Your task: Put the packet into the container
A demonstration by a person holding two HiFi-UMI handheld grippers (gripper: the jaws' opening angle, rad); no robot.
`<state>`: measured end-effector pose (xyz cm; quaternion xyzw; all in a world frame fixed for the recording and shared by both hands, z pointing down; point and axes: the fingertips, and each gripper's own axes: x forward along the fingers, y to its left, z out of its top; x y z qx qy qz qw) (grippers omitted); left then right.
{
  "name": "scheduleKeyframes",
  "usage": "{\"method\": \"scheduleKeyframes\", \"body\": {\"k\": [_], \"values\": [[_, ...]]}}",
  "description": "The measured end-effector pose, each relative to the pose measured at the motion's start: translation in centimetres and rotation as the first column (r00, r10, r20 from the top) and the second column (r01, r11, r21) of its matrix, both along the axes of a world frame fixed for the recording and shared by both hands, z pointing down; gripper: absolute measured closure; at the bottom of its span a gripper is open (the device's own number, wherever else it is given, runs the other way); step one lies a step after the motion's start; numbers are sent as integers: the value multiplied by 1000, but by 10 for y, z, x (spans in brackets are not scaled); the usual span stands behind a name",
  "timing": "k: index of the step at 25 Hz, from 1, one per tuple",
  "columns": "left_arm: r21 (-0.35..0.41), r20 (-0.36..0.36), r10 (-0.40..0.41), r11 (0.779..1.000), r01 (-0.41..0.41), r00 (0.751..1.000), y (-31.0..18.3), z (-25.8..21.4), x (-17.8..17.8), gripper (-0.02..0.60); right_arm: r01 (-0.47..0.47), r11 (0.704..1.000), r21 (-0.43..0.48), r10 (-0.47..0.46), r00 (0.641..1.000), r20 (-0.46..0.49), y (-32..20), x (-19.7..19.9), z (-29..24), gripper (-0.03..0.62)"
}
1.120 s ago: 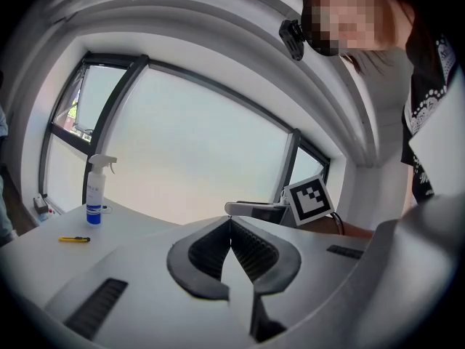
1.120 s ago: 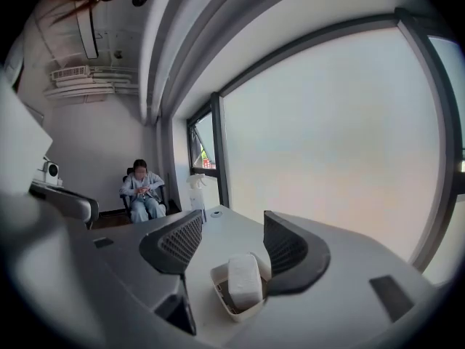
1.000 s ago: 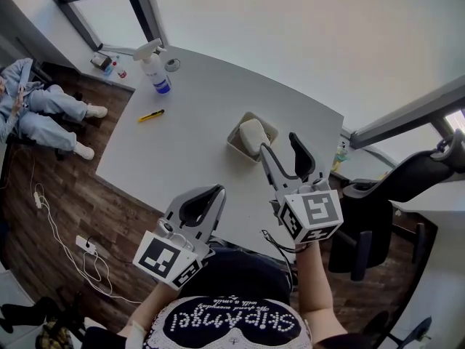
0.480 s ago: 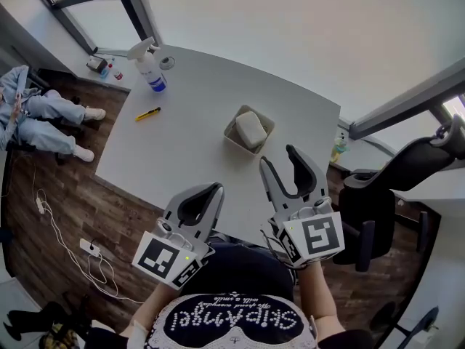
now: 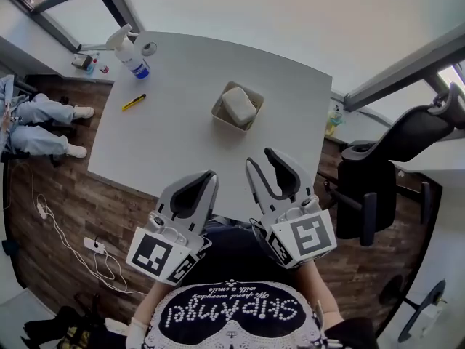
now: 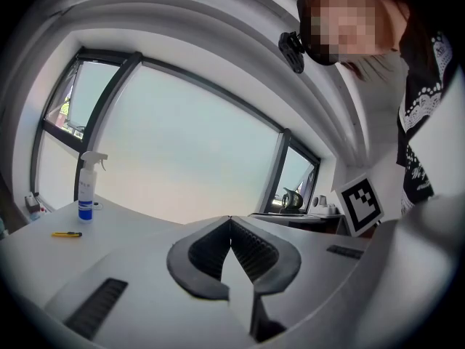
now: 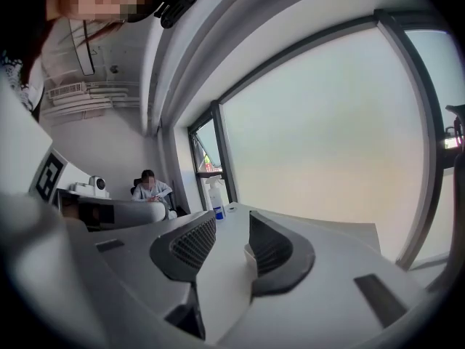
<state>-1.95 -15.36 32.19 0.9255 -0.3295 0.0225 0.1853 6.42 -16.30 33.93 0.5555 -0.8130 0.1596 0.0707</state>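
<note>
A white packet [image 5: 237,106] lies inside the small beige container [image 5: 221,120] on the grey table [image 5: 182,147]. My right gripper [image 5: 260,157] hovers over the table's near edge, well short of the container. Its jaws are closing with a gap still between them and nothing in it, as the right gripper view [image 7: 232,220] also shows. My left gripper [image 5: 209,176] is beside it at the near edge, shut and empty. In the left gripper view [image 6: 230,220] its tips touch.
A spray bottle [image 5: 131,53] stands at the table's far left corner, with a yellow cutter [image 5: 133,102] near the left edge. A black office chair [image 5: 392,166] is at the right. A person sits on the floor at far left [image 5: 36,111].
The right gripper has drawn back from the container toward the table's near edge and its jaws have narrowed. The packet stays in the container. The left gripper has barely moved.
</note>
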Motion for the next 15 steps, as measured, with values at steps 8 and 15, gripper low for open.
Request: {"method": "scheduleKeyframes", "body": {"k": [8,15], "values": [[-9,4,31,999,-31,1000,12,3,8,574,18,998,-54,-19,1000,-17,24,-7,17,468],[-8,6,39,999,-39,999,17,4,9,574,22,998,-61,-24,999,-33,33,-9,18,497]]}}
